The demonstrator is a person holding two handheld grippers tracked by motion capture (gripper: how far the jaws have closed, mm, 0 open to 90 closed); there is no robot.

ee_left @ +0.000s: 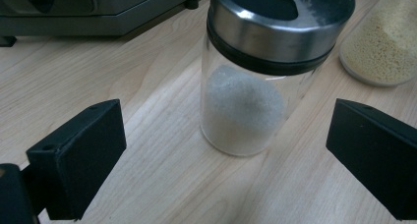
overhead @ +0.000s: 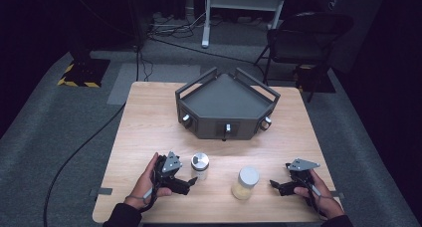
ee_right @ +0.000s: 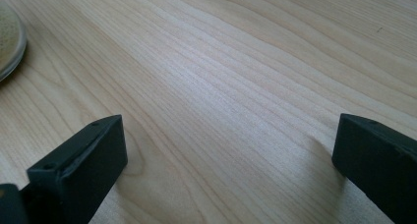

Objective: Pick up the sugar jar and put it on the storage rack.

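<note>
Salt shaker (ee_left: 255,71) with a steel cap stands upright just ahead of the left gripper (ee_left: 221,150), between its wide-spread jaws and touching neither. Beyond it, to that gripper's right, sits a jar of yellow grains (ee_left: 381,40). Right gripper (ee_right: 228,155) is spread wide too, over bare wooden surface (ee_right: 236,76), the jar at its far left.

No writing, label, brand or number can be read on anything in these views.
</note>
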